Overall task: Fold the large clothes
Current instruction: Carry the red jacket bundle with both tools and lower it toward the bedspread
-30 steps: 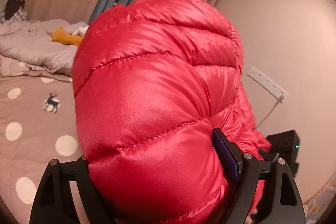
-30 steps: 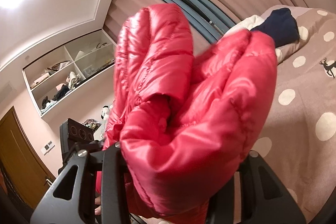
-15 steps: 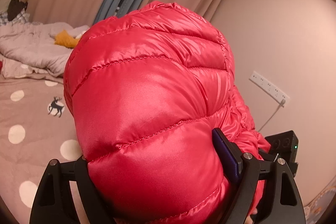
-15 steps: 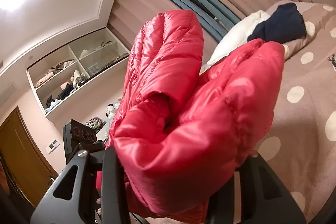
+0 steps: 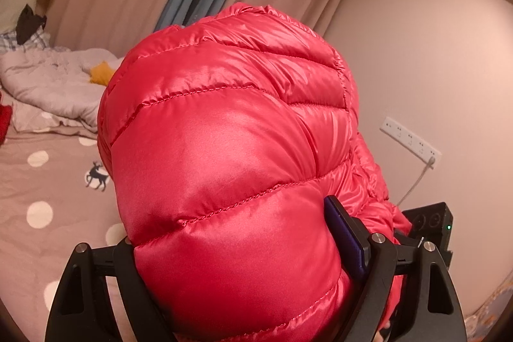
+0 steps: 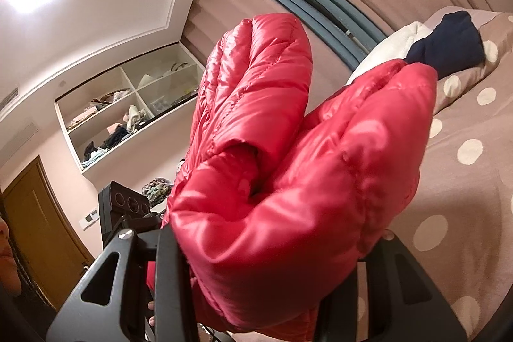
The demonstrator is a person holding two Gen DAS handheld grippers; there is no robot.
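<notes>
1. I had the left tool point(image 5: 250, 284) spread wide around a thick, puffy bundle of the red down jacket point(image 5: 231, 156), its padding bulging up through the centre of the frame.
2. My right tool point(image 6: 266, 287) was partly closed, clamping a second bunched section of the jacket point(image 6: 288, 181) at lower centre.
3. The jacket hung between both tools above the dotted bed point(image 5: 41, 191), which filled the left of the frame; I judged this kept it off the cover for laying flat.
4. Such slippery, springy fill would likely need a firm pinch.
</notes>
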